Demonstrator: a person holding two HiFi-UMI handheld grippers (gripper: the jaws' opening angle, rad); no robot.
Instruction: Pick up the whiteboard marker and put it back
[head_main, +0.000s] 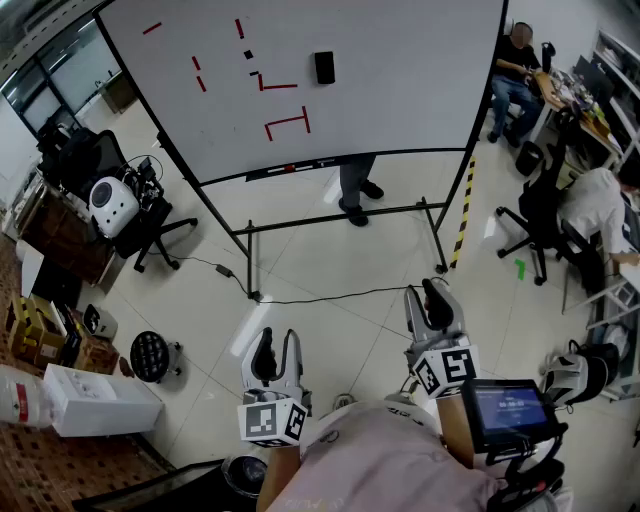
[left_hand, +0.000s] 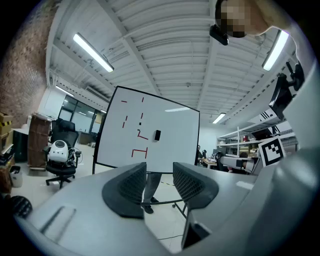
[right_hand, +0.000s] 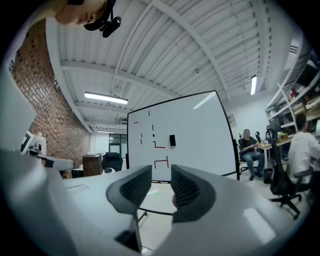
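A large whiteboard on a black wheeled stand fills the far side, with red strokes and a black eraser stuck on it. On its bottom tray lies a small red-tipped object, perhaps the marker; it is too small to tell. My left gripper and right gripper are held level, well short of the board and pointing at it. Both are shut with nothing between the jaws. The board shows beyond the left gripper and the right gripper in their own views.
A person's legs stand behind the board. A black cable runs over the tiled floor by the stand's feet. Office chairs and boxes are at the left; seated people and desks are at the right.
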